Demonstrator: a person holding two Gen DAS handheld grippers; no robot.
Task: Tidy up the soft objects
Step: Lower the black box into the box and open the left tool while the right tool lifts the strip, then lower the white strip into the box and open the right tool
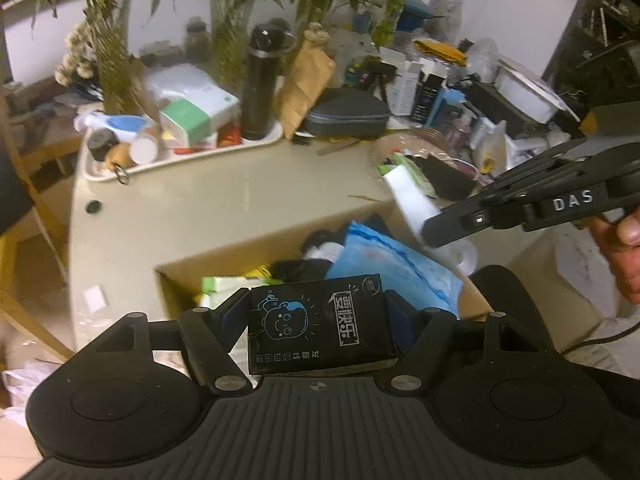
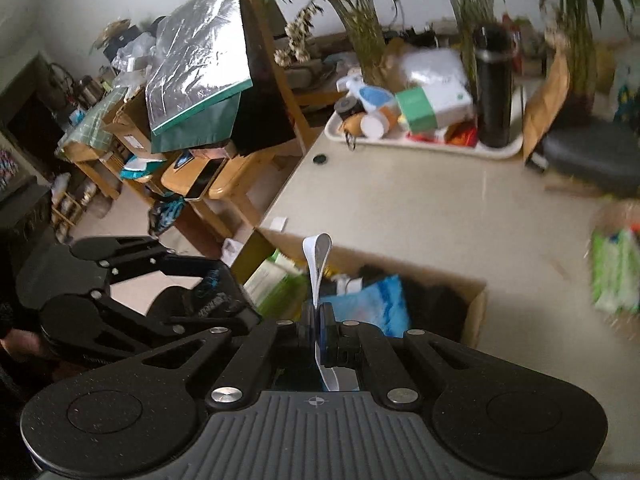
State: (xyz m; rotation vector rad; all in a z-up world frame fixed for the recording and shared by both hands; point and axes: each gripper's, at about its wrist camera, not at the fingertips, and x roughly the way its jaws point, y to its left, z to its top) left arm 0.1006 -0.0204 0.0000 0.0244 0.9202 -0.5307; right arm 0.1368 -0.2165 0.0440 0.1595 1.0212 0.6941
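A black tissue pack [image 1: 320,328] with a blue cartoon face sits between the fingers of my left gripper [image 1: 320,316], which is shut on it above the open cardboard box [image 1: 180,276]. In the box lie a blue cloth [image 1: 400,272], dark fabric and green packs. My right gripper [image 2: 318,320] is shut on a thin white soft piece [image 2: 318,256], seen edge-on over the cardboard box [image 2: 476,312]. In the left wrist view the right gripper [image 1: 434,232] comes in from the right with the white piece [image 1: 412,200]. The left gripper [image 2: 224,300] shows at the left of the right wrist view.
A white tray [image 1: 264,140] at the table's back holds a black flask [image 1: 258,88], bottles and boxes. A grey case [image 1: 348,114], a brown paper bag [image 1: 304,84], plants and clutter stand behind. Green-white packs [image 2: 616,276] lie at the right. A loaded wooden chair [image 2: 224,176] stands left of the table.
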